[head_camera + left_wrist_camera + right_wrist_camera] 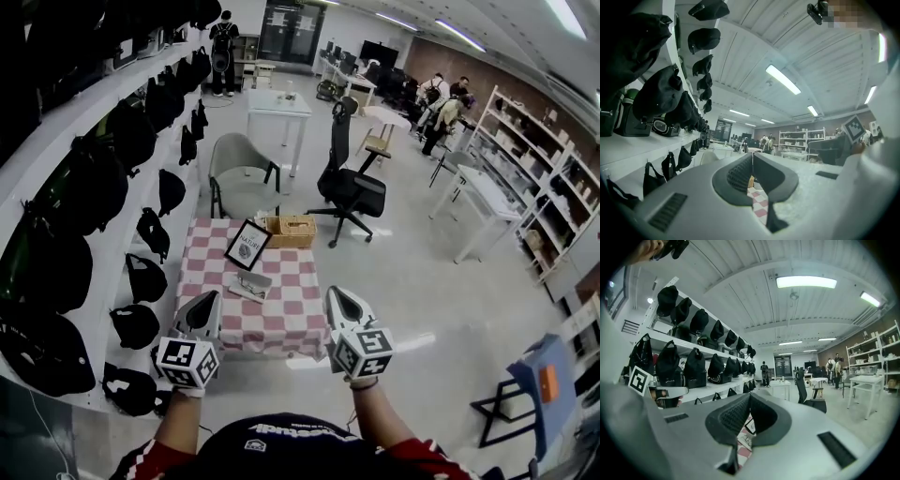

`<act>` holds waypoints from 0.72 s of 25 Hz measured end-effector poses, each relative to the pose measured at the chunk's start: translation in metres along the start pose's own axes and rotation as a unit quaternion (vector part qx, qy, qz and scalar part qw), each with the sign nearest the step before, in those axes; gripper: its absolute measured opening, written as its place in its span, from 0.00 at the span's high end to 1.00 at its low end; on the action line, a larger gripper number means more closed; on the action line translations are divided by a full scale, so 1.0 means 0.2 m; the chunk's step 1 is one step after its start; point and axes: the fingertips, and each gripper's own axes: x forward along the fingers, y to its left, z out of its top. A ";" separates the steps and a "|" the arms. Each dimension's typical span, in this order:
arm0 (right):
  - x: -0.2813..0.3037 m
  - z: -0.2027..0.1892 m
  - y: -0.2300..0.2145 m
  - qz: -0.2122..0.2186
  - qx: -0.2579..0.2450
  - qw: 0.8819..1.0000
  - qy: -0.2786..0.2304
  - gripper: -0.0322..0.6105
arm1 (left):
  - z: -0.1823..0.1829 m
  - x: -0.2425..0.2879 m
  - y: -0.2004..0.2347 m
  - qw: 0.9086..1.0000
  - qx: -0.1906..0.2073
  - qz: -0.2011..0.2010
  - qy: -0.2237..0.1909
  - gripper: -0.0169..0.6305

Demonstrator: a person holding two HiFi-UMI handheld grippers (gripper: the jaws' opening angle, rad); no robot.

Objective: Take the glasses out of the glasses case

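A grey glasses case (251, 284) lies on a low table under a red-and-white checked cloth (291, 309); whether it holds glasses I cannot tell. My left gripper (210, 298) hovers over the table's near left corner, shut and empty. My right gripper (336, 293) is at the near right corner, also shut with nothing in it. The left gripper view has its jaws (752, 159) meeting, with checked cloth (758, 202) showing below. In the right gripper view the jaws (749, 401) also meet, and the case (746, 442) shows in the gap below them.
A framed picture (248, 244) and a wicker basket (291, 230) stand at the table's far side. Shelves of black bags (66, 216) run along the left. A grey chair (239, 169) and a black office chair (349, 183) stand beyond the table. People are far back.
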 end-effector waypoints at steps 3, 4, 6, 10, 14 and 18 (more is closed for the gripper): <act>0.02 0.00 0.00 -0.003 -0.003 1.000 0.003 0.96 | -0.01 0.03 0.02 1.000 -0.006 -0.005 -0.001 0.96; 0.03 0.00 0.01 -0.003 -0.005 1.000 0.003 0.96 | -0.01 0.03 0.02 1.000 -0.007 -0.007 -0.002 0.96; 0.04 0.01 0.02 -0.003 -0.009 1.000 0.003 0.96 | -0.01 0.05 0.03 1.000 -0.010 -0.008 -0.001 0.96; 0.06 0.00 0.02 -0.005 -0.012 1.000 0.008 0.96 | -0.04 0.06 0.05 1.000 -0.018 -0.009 0.000 0.96; 0.08 -0.02 0.02 0.000 -0.012 1.000 0.014 0.96 | -0.08 0.08 0.08 1.000 -0.023 0.000 0.010 0.96; 0.14 -0.04 -0.01 0.009 -0.009 1.000 0.016 0.96 | -0.11 0.11 0.09 1.000 -0.023 0.008 0.014 0.96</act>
